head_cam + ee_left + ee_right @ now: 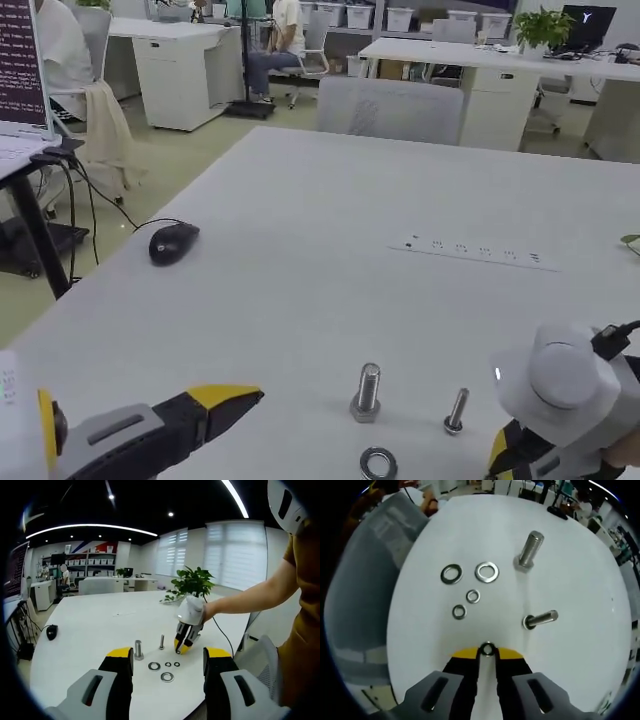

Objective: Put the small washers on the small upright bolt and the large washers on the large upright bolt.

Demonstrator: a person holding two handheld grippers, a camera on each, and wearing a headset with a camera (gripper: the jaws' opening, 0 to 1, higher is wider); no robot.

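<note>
The large bolt (pixel 367 392) and the small bolt (pixel 456 411) stand upright on the white table (pixel 300 300), the small one to the right. A large washer (pixel 378 463) lies flat just in front of them. In the right gripper view, my right gripper (pixel 487 651) is shut on a small washer (pixel 487 649) held at its tips, close to the small bolt (pixel 540 619). Two large washers (pixel 451 574) (pixel 487 572) and two small washers (pixel 473 596) (pixel 459 612) lie loose near the large bolt (pixel 530 550). My left gripper (pixel 168 655) stands open and holds nothing, well short of the washers.
A black mouse (pixel 173 242) sits at the table's left and a white power strip (pixel 470 252) lies farther back. A grey chair back (pixel 390 108) stands at the far edge. A potted plant (pixel 190 582) is on the table beyond the right gripper.
</note>
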